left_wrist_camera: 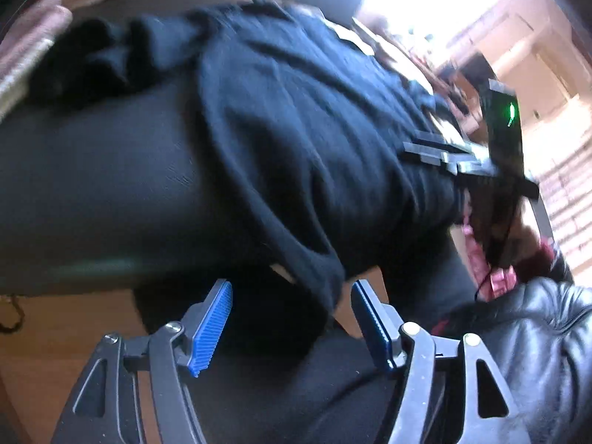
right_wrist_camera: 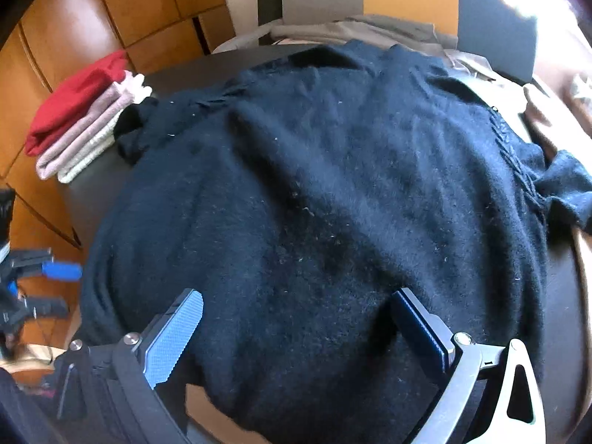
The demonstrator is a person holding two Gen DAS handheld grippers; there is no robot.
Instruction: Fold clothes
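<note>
A dark navy knit sweater [right_wrist_camera: 325,192] lies spread on a dark table [right_wrist_camera: 92,199], its hem hanging over the near edge. My right gripper [right_wrist_camera: 296,329] is open just above the sweater's lower part, holding nothing. In the left wrist view the same sweater [left_wrist_camera: 296,129] drapes over the table edge [left_wrist_camera: 92,192]. My left gripper [left_wrist_camera: 290,318] is open below the hanging hem, empty. The left gripper also shows at the left edge of the right wrist view [right_wrist_camera: 55,270].
A stack of folded clothes, red, pink and cream [right_wrist_camera: 81,122], sits at the table's far left corner. Beige garments [right_wrist_camera: 355,29] lie at the far edge. A wooden floor [right_wrist_camera: 74,18] surrounds the table. The right gripper's body [left_wrist_camera: 499,148] and a black leather sleeve [left_wrist_camera: 536,333] are at right.
</note>
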